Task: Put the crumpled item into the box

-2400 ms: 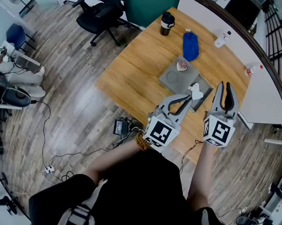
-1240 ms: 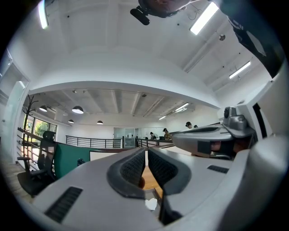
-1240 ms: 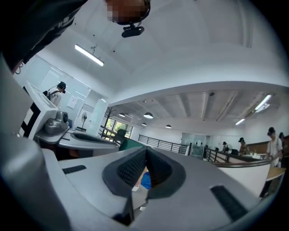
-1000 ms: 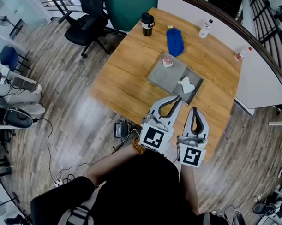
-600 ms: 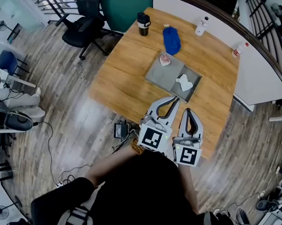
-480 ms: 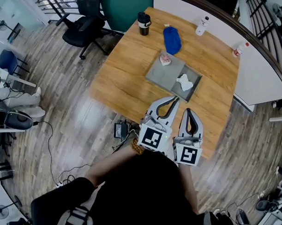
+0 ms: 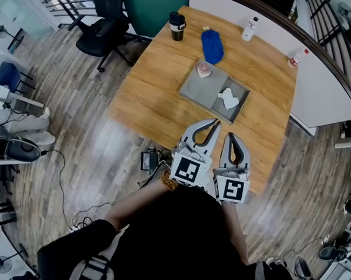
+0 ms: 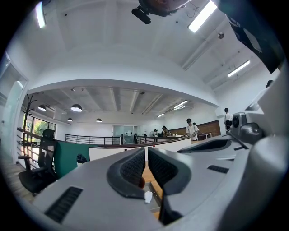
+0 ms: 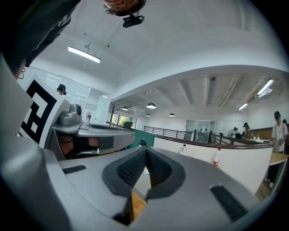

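A white crumpled item (image 7: 228,98) lies in the right half of the flat grey box (image 7: 195,89) on the wooden table (image 7: 154,84). A small pinkish crumpled item (image 7: 204,69) rests at the box's far corner. Both grippers hover side by side over the table's near edge, short of the box. My left gripper (image 7: 216,122) has its jaws together with nothing between them; in the left gripper view the white item (image 8: 148,196) shows through the slit below the left gripper (image 8: 146,151). My right gripper (image 7: 232,136) (image 9: 146,153) is shut and empty.
A blue cloth (image 7: 212,45) and a black cup (image 7: 177,22) sit at the table's far side, with a white bottle (image 7: 248,28) and a second bottle (image 7: 297,56) near the curved white partition. An office chair (image 7: 101,33) stands beyond the table's left corner.
Both grippers have drawn back from the box toward the table's near edge and closer together. The white crumpled item, earlier at the left gripper's tips, now lies in the box.
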Tool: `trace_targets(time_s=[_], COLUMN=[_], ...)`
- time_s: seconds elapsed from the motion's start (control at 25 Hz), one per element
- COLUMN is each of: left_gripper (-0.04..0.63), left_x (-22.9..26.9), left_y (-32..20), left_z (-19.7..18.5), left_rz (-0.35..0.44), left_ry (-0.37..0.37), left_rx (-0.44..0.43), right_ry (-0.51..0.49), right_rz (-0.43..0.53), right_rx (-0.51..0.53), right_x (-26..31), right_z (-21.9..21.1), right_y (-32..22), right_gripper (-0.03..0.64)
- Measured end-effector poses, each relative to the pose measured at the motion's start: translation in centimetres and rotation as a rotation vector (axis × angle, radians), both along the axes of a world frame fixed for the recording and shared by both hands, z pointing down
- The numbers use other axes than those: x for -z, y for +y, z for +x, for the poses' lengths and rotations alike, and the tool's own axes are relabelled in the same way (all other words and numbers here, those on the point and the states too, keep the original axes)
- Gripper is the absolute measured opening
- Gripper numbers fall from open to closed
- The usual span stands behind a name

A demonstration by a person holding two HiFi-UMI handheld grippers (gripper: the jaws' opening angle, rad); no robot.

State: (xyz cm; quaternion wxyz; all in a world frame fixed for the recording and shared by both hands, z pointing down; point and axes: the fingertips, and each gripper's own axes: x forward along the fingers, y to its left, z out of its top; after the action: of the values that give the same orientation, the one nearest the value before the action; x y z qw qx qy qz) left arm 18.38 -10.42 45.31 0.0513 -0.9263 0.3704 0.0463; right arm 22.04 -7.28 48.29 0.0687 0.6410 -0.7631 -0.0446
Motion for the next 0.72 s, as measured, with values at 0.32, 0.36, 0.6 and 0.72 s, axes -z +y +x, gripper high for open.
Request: trace_targets(time_s=[0.32,0.36,0.6,0.72], left_gripper=[0.037,0.037,0.037,0.037], left_x=[-0.3,-0.4,-0.7,-0.9], left_y=[1.2,1.3,2.0,2.4], left_z=[0.4,0.6,1.9,2.3], left_rz=[0.015,0.009,-0.001,-0.002], left_ry=[-0.011,-0.015,-0.031,-0.036], left_rx=[-0.027,-0.030,-0.051,-0.062], right_ry=[-0.007,-0.010,-0.025,-0.030], right_rz=[-0.003,-0.010,-0.014,-0.023], right_rx=[-0.019,-0.026,-0.057,-0.067], right_x=[-0.5,-0.5,-0.6,-1.0], right_z=[0.6,0.8,2.5,2.9], right_y=[0.8,0.9,1.3,1.7], right_gripper=[-0.003,-0.003,-0.003,-0.003])
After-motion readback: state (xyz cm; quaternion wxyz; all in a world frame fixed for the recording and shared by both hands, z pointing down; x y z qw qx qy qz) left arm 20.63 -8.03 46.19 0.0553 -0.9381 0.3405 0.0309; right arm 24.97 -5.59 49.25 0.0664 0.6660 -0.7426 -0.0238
